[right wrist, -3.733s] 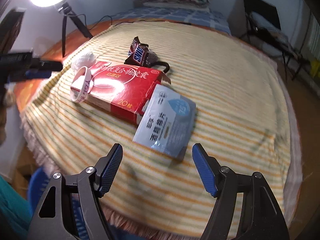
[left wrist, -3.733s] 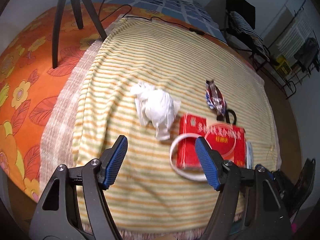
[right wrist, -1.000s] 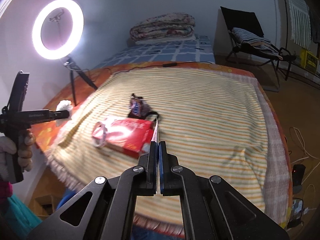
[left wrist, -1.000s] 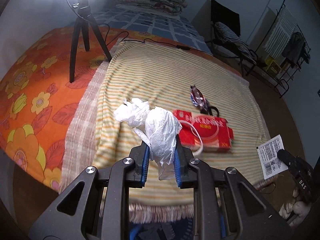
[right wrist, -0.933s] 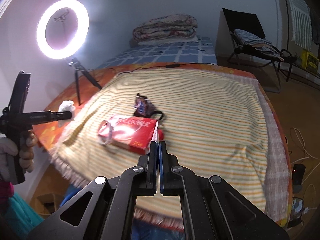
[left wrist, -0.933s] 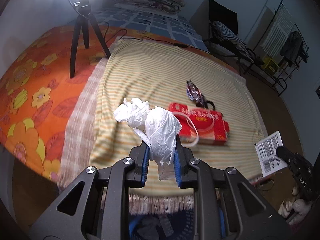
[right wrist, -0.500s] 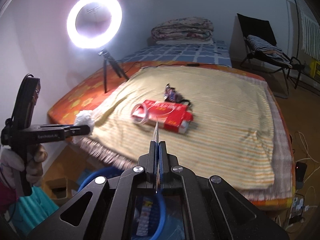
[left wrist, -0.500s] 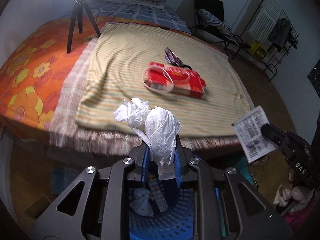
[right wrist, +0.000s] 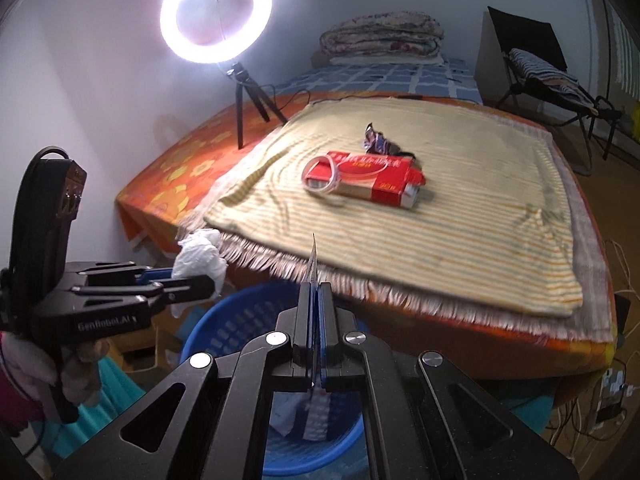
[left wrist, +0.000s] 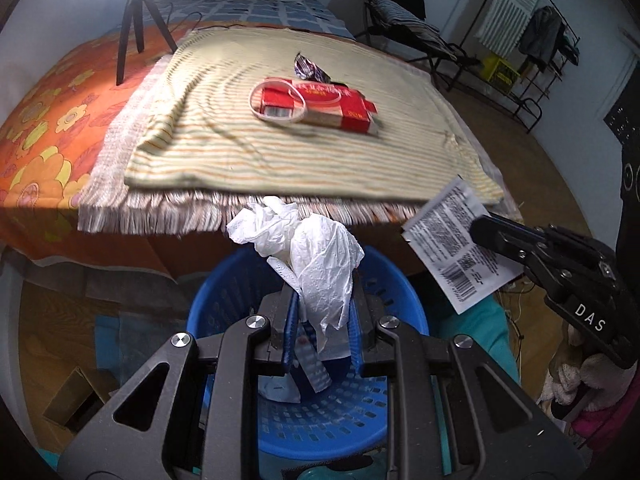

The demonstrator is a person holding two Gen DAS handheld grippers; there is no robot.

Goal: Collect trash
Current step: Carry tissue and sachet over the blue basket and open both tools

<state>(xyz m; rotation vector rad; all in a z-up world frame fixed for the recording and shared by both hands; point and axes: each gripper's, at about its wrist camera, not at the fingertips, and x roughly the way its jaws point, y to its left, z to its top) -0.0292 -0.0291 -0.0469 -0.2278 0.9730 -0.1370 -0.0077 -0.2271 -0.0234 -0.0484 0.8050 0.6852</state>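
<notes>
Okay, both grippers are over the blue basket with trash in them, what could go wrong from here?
1. The flat packet in the right gripper hangs near the blue basket's rim; released there, it might flutter onto the floor.
2. The crumpled tissue in the left gripper is wedged between the pads and may cling when they open.
3. The red box and candy wrapper on the bed could get forgotten.

Blue basket [left wrist: 224, 292] mouth stands open beneath both grippers; litter lies low inside; fringed blanket edge [left wrist: 168, 216] overhangs its far rim; red box [left wrist: 320, 104] and tripod [left wrist: 136, 20] stand well apart on the bed.
</notes>
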